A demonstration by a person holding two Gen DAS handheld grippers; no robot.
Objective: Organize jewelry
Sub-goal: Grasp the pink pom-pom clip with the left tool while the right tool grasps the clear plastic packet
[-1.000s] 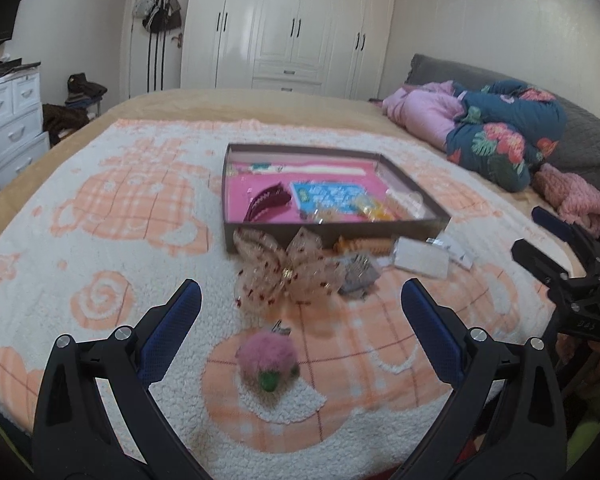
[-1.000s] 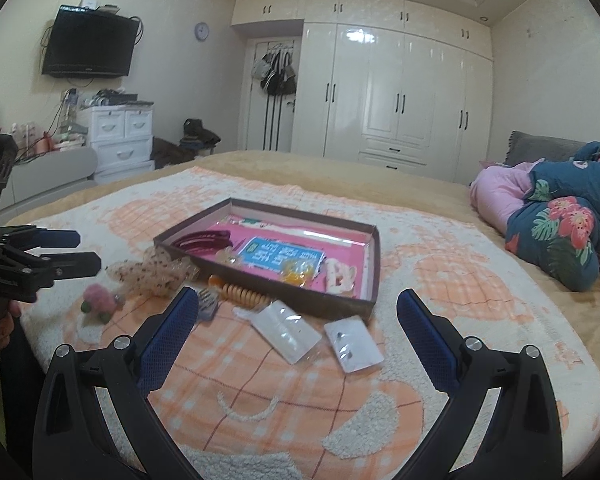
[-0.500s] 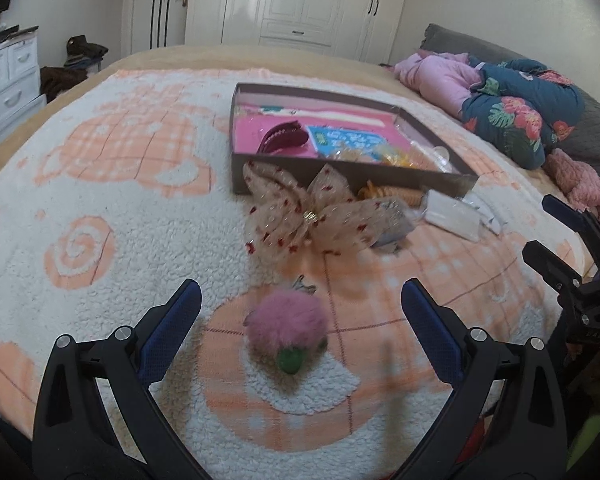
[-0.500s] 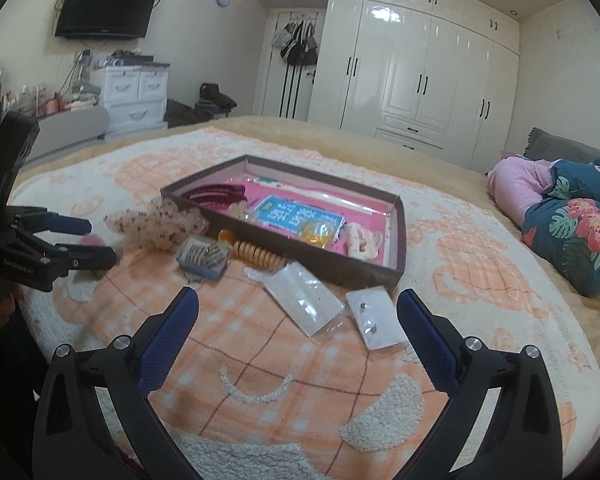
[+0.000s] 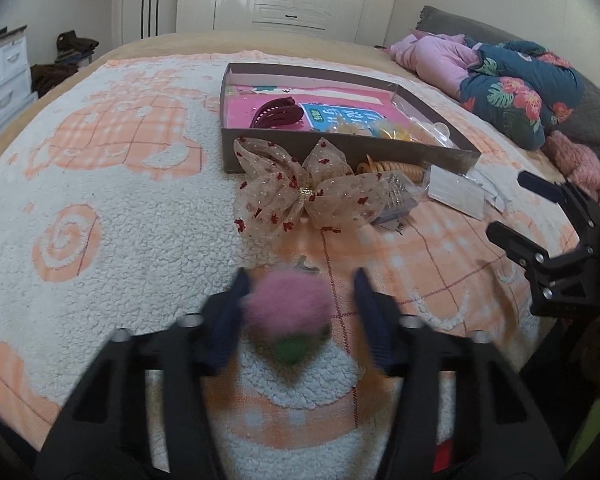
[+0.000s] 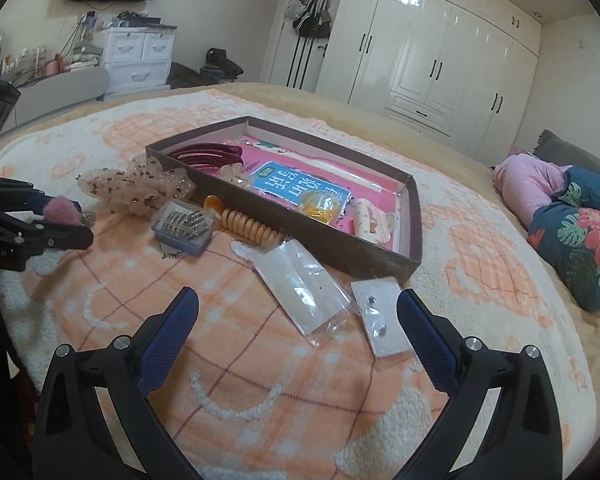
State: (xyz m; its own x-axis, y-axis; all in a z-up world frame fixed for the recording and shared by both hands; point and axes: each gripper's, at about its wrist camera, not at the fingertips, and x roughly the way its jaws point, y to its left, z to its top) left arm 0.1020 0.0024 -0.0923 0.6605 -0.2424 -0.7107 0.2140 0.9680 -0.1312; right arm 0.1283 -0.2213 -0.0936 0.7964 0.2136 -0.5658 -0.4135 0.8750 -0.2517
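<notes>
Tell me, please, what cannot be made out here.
Left wrist view: motion blur smears the left gripper, whose jaws have just been closing with the fluffy pink pompom clip between them; pad contact unclear.
Right wrist view: studs on the white rectangular card are too small to identify.

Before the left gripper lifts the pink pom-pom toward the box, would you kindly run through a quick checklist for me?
1. Pink pom-pom between the left gripper fingers: ok; jaws have just been closing.
2. Both pads pressing it: cannot tell; blurred, a gap shows on one side.
3. Box has free floor: ok.
4. Bow lies in the path to the box: not ok.
5. Right gripper open and empty: ok.
</notes>
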